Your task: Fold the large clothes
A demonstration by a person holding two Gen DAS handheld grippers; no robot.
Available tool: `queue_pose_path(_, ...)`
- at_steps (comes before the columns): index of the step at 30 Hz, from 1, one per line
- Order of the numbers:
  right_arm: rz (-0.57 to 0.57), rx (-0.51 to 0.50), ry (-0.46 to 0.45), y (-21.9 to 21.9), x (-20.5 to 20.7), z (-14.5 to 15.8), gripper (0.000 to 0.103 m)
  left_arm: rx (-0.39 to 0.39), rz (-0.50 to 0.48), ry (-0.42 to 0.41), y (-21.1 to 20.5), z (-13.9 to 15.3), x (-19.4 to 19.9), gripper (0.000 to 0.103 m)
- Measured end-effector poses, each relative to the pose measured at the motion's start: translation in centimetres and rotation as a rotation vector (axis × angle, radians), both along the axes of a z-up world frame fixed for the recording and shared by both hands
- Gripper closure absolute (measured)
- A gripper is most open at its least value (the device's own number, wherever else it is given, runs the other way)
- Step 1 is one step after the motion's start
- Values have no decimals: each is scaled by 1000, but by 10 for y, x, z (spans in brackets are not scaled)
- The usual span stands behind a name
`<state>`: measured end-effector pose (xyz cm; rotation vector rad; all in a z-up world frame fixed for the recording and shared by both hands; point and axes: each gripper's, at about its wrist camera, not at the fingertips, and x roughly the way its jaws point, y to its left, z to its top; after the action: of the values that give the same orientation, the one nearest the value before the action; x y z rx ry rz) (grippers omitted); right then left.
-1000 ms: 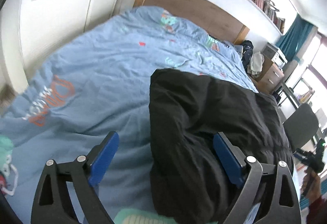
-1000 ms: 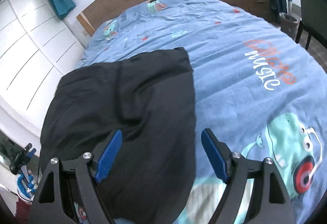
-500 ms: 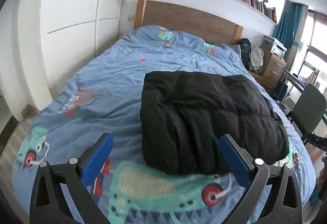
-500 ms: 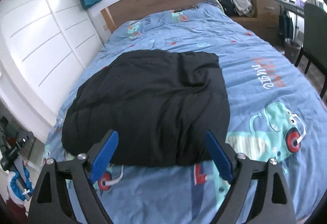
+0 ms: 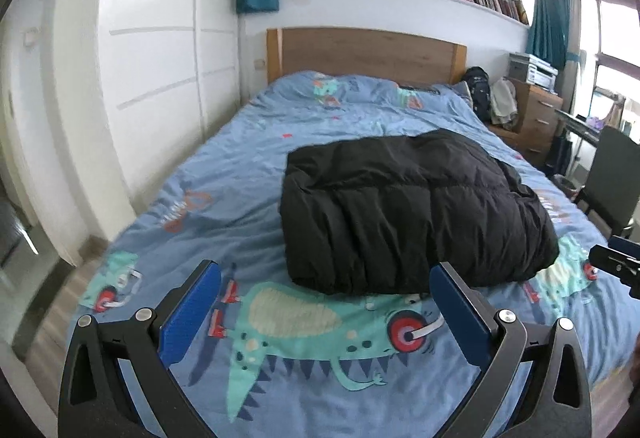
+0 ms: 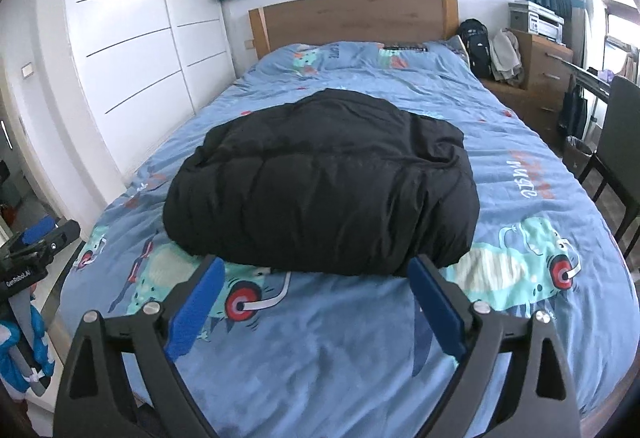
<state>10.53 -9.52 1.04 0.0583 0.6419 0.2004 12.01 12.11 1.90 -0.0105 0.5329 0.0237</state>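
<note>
A black padded jacket [image 5: 408, 210] lies folded into a thick bundle in the middle of the bed; it also shows in the right wrist view [image 6: 324, 182]. My left gripper [image 5: 326, 278] is open and empty, held above the foot of the bed, short of the jacket's near edge. My right gripper [image 6: 316, 270] is open and empty, also back from the jacket's near edge. The right gripper's tip shows at the right edge of the left wrist view [image 5: 618, 266], and the left gripper shows at the left edge of the right wrist view [image 6: 36, 242].
The bed has a blue cartoon-print duvet [image 5: 240, 166] and a wooden headboard [image 6: 352, 18]. White wardrobe doors [image 6: 128, 50] stand on the left. A wooden dresser [image 6: 540, 66], a backpack [image 6: 474, 46] and a dark chair [image 6: 620, 142] stand on the right.
Both grippers have pulled back and up from the jacket toward the foot of the bed. The jacket stays folded on the duvet. Both grippers stay open.
</note>
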Motion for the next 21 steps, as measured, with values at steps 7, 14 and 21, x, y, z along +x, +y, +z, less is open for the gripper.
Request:
queue_pose_path(7, -28, 3, -13, -4, -23, -3, 9, 7, -8, -39, -16, 4, -29, 1)
queue_pose_path(14, -66, -1, -14, -15, -40, -14, 9, 13, -33, -47, -27, -2, -46, 1)
queue_pose_path(21, -68, -14, -2, -17, -47, -26, 9, 3, -48, -49, -30, -8, -56, 1)
